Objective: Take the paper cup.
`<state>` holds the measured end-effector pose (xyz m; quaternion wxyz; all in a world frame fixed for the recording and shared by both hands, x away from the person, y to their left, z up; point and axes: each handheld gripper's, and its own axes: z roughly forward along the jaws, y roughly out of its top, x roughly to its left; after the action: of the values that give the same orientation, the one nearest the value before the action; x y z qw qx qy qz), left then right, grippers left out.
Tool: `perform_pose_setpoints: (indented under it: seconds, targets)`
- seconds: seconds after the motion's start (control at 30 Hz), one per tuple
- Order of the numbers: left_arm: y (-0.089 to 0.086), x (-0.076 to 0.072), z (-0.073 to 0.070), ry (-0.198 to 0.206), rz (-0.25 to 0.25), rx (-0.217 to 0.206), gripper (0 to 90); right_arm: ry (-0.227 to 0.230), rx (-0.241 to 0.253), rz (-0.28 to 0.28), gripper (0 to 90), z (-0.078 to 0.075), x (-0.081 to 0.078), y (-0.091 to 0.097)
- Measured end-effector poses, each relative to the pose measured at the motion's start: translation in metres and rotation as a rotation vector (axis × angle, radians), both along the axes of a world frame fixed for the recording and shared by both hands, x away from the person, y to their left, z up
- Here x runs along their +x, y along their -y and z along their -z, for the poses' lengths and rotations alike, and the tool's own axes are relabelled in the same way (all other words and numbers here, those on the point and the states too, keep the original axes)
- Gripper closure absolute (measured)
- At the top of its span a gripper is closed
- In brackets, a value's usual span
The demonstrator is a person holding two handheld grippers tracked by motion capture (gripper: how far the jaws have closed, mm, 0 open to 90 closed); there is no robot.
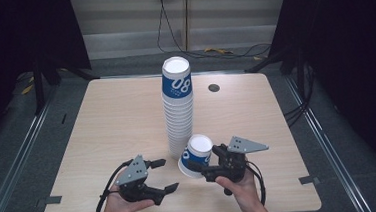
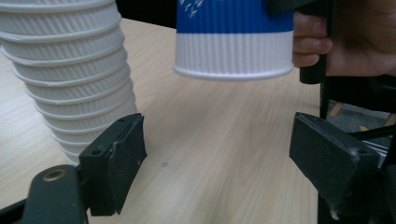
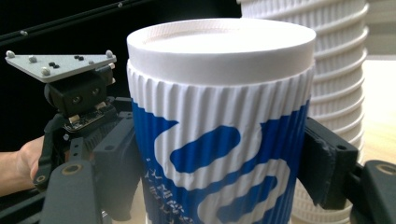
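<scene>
Paper cup (image 1: pixel 197 155), inverted, blue-and-white ribbed: held clear of the desk (image 1: pixel 117 121) by the right tongs (image 1: pixel 208 168), whose jaws are closed on its two sides. In the right gripper view the cup (image 3: pixel 219 121) sits between both jaws with its base uppermost. It hangs just beside the lower part of the cup stack (image 1: pixel 178 106), slightly tilted, its rim above the wood as the left gripper view shows (image 2: pixel 233 42).

Left tongs (image 1: pixel 162 175): wide, holding nothing, low over the near edge of the desk and pointed towards the cup.

Status: one cup is in hand and separate from the stack. Whether it is bound for the top of the stack or for a place on the desk cannot be determined. Judged remaining: carry the cup to its place, seat it squarely, then release.
</scene>
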<state>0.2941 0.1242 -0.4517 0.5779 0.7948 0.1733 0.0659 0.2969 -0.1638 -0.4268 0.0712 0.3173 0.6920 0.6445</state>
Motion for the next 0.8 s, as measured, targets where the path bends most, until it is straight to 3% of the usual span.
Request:
perform_pose_setpoints:
  seconds: [0.27,0.3,0.8]
  targets:
    - [0.003,-0.003,0.005,-0.034,-0.001,-0.036,15.7,-0.014,0.026,-0.043,25.1,0.011,-0.003,-0.008]
    - [0.002,-0.002,0.006,-0.044,0.016,-0.021,15.8,-0.019,0.032,-0.049,25.1,0.011,-0.003,-0.009]
    - [0.005,-0.004,0.009,-0.067,0.036,-0.044,15.9,-0.038,0.061,-0.092,25.1,0.017,-0.005,-0.023]
